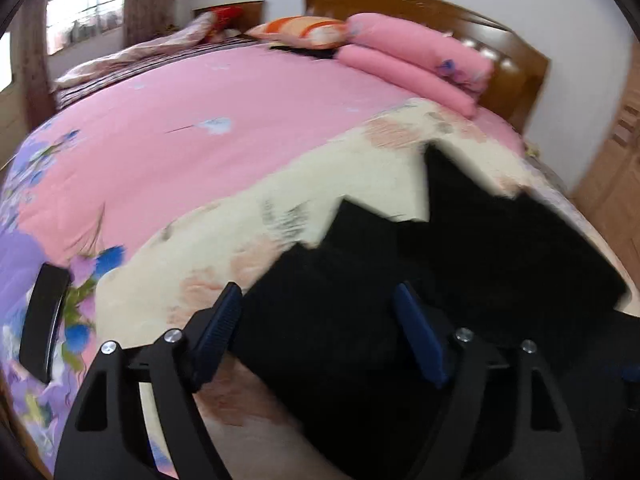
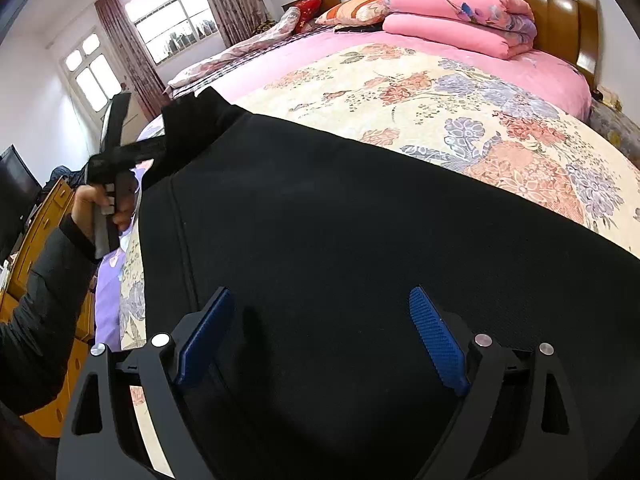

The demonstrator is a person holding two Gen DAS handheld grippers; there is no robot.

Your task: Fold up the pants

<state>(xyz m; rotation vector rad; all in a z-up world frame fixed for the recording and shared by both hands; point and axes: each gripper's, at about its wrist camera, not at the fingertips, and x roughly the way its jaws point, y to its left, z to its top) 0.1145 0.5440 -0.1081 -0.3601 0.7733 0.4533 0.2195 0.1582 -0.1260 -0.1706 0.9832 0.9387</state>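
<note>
The right tool [image 2: 320,336], a black two-finger clamp with blue ribbed pads, hangs low over the near end of the pants with its fingers spread wide and nothing between them. The left tool [image 1: 320,332] is the same kind and is just as wide apart and empty. In the right wrist view it shows at the far left edge of the cloth, held in the person's left hand [image 2: 94,208] with a dark sleeve behind.

The black, soft-knit pants [image 2: 340,240] lie spread across a cream quilt with orange and lilac flowers [image 2: 460,92], which covers the near right part of a bed under a pink floral sheet [image 1: 180,120]. A folded pink duvet [image 2: 452,20] sits at the far end against the wooden headboard [image 2: 560,4], well apart from the work.

The cloth looks light, limp and matte, not slippery. I judge it will sag and drape the moment it is lifted, and will not keep a crease by itself. A raised seam runs from near to far down the left part. The far left corner appears lifted off the quilt by the left tool, though whether the tool touches it I cannot tell. A pinch at an edge or corner, through the thicker hem or band, seems the sound place. Both tools should take matching corners so the fold comes over evenly. The left wrist view is blurred, so finer detail there is lost.
</note>
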